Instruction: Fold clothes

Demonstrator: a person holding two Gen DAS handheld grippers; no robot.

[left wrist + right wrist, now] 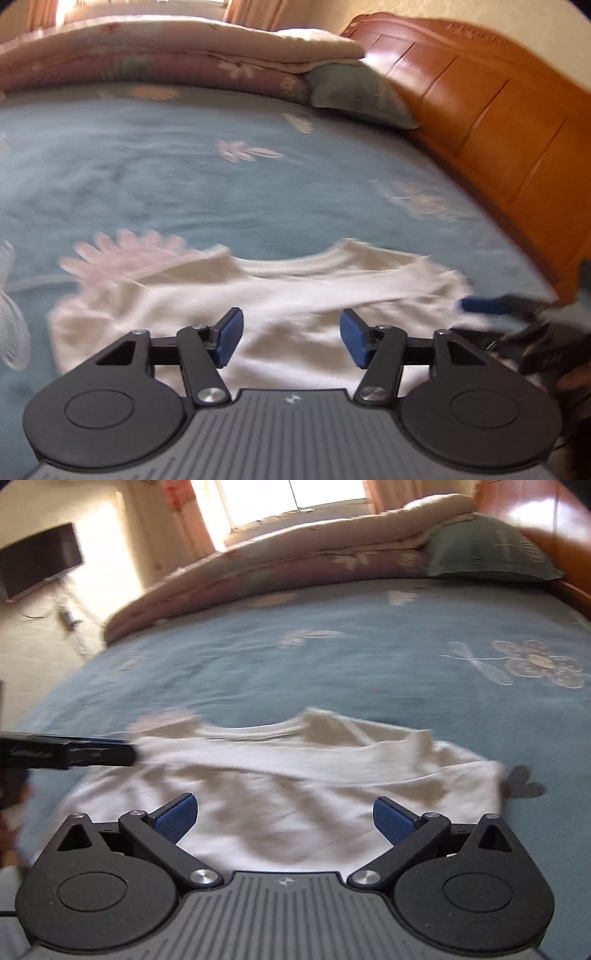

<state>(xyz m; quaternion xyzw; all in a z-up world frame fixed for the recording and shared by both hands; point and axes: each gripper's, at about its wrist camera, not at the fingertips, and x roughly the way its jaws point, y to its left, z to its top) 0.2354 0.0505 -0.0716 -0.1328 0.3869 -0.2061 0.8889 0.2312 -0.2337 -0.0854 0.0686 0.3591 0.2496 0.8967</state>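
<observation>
A blue bedsheet (177, 177) printed with pale flowers covers the bed and fills most of both wrist views. Along its far edge lies a long rolled quilt (155, 62), pink-patterned with a cream layer on top, and a green pillow (354, 96) rests against the end of it, beside the orange wooden headboard (491, 110) that runs along one side of the bed. In the right wrist view a bright window (291, 498) with pinkish curtains shows beyond the quilt, and a dark flat television (38, 563) stands against the wall off to the side. The white T-shirt (295, 782) lies on the sheet at the near edge of the bed, its neckline turned toward the quilt, its cloth creased and partly doubled over in a band across the chest. The left gripper (291, 338) hangs above the near part of the shirt, its blue-padded jaws spread with only the shirt's surface showing below the gap and nothing pinched. The right gripper (285, 819) hovers over the same garment with its jaws spread wider, likewise empty.
</observation>
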